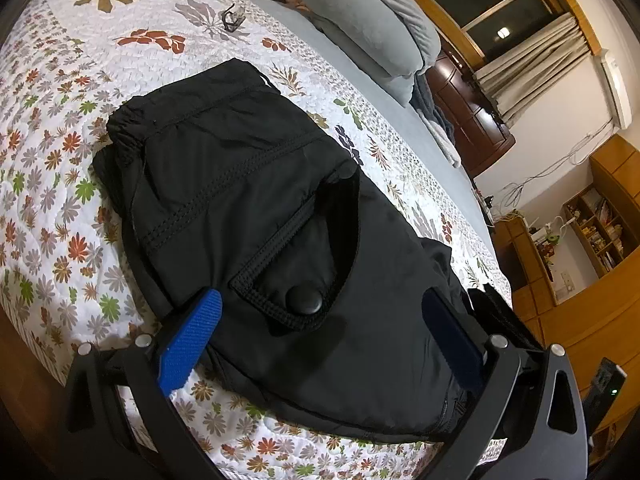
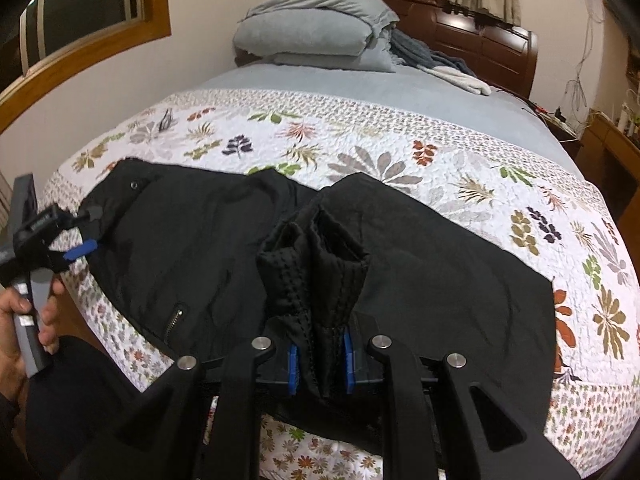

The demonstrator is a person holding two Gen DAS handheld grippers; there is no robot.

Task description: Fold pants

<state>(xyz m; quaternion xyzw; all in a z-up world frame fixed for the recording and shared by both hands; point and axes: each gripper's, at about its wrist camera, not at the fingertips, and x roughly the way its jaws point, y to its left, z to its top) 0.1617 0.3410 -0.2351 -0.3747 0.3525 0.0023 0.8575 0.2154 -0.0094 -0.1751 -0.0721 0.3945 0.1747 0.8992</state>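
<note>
One pair of black pants [image 2: 420,264] lies across the floral quilt [image 2: 360,136] of the bed, filling the middle of the right wrist view. Their cuffs [image 2: 312,268] are bunched and lifted at lower centre, pinched between the two blue-padded fingers of the right gripper [image 2: 321,360], which stand nearly together and clamp the fabric.

In the left wrist view the pants [image 1: 248,184] spread from centre to lower right, with one flap pocket [image 1: 280,272] gaping open; its inside is dark and I cannot tell whether anything is in it. One round black snap [image 1: 306,299] sits on the flap. The left gripper [image 1: 320,340] has its two blue fingers spread wide, one at each side of the cloth at the bottom of the frame, with fabric lying between them. In the right wrist view that gripper [image 2: 86,240] appears at the far left edge, held by a hand [image 2: 24,320].

At the top of the right wrist view two grey pillows [image 2: 312,36] are stacked at the head of the bed. At the right edge of the left wrist view a wooden shelf [image 1: 600,232] holds small items too tiny to name.
</note>
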